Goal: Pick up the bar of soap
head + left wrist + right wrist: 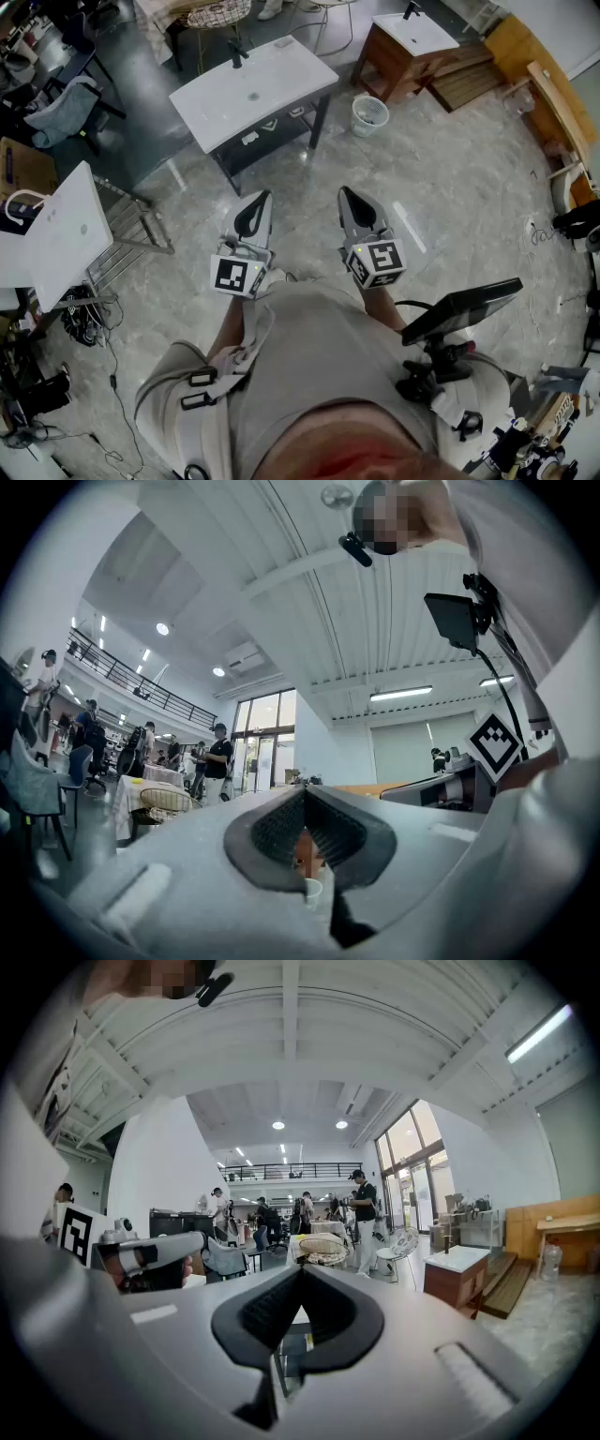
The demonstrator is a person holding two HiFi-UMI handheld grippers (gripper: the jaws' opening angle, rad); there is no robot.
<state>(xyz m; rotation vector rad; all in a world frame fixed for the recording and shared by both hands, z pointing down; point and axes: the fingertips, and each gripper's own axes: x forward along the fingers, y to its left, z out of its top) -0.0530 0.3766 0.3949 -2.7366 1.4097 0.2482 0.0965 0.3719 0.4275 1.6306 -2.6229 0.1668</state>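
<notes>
Up at twelve o'clock from both grippers, well apart, stands a white sink table (pixel 281 80); no bar of soap shows on it, so its axis is unknown. Left gripper (pixel 261 197) and right gripper (pixel 345 192) are clenched empty, the left likely nearer.

A white rectangular countertop with a black tap (pixel 253 94) stands on dark legs on the grey marbled tile floor (pixel 450 216). Just beside its right end sits a white mesh waste bin (pixel 369 114), and near that a brown wooden cabinet with a white basin top (pixel 410 45). Slatted wooden boards (pixel 469 82) lie beside the cabinet. A grey padded chair (pixel 58 111) stands well apart, at the left.
</notes>
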